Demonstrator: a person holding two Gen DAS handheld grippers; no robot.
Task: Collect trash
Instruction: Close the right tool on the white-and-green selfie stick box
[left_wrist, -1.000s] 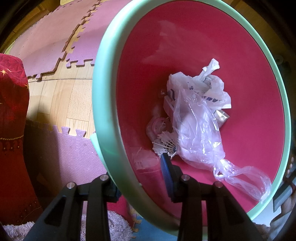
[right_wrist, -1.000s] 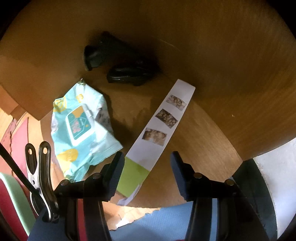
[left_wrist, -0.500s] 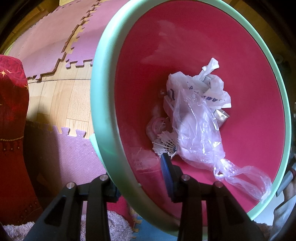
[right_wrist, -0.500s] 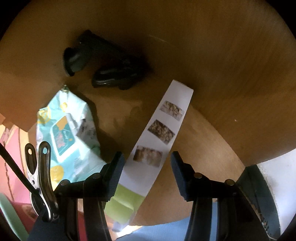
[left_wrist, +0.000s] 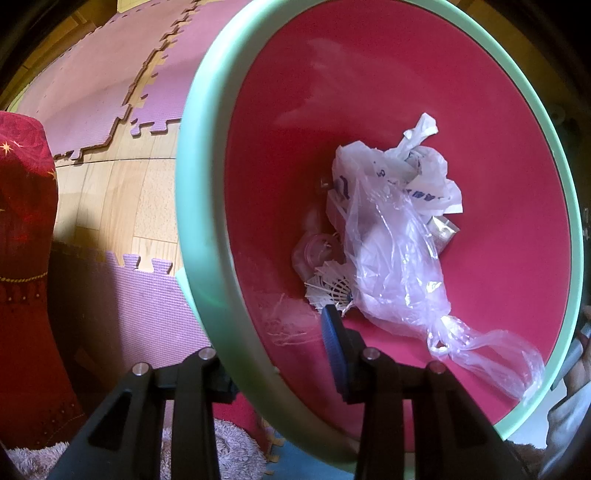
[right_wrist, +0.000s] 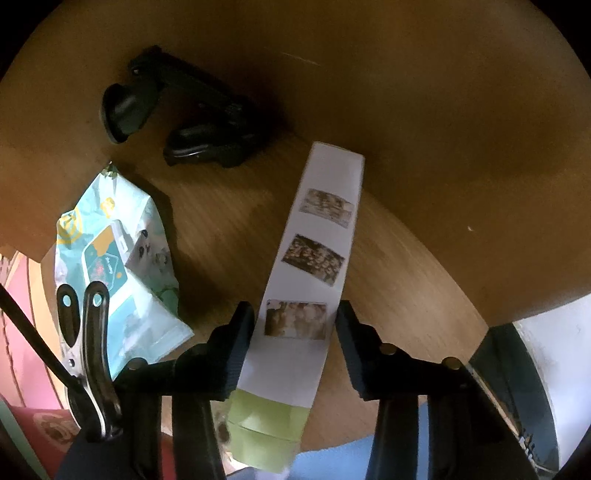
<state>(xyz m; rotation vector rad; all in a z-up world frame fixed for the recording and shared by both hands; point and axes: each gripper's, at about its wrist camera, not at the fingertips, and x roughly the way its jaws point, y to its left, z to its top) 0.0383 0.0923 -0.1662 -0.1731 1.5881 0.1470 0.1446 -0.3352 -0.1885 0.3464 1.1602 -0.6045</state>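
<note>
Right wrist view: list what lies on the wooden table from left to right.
Wet wipes pack → black handheld device, set farther back → long paper strip with three photos, its near end between the open fingers of the right claw.

Left view bright, daylit; glare on clear plastic bag (left_wrist: 391, 254). Right view dim, round wooden table (right_wrist: 424, 110) shadowed, slight motion blur. Fisheye bending, dark corners.
</note>
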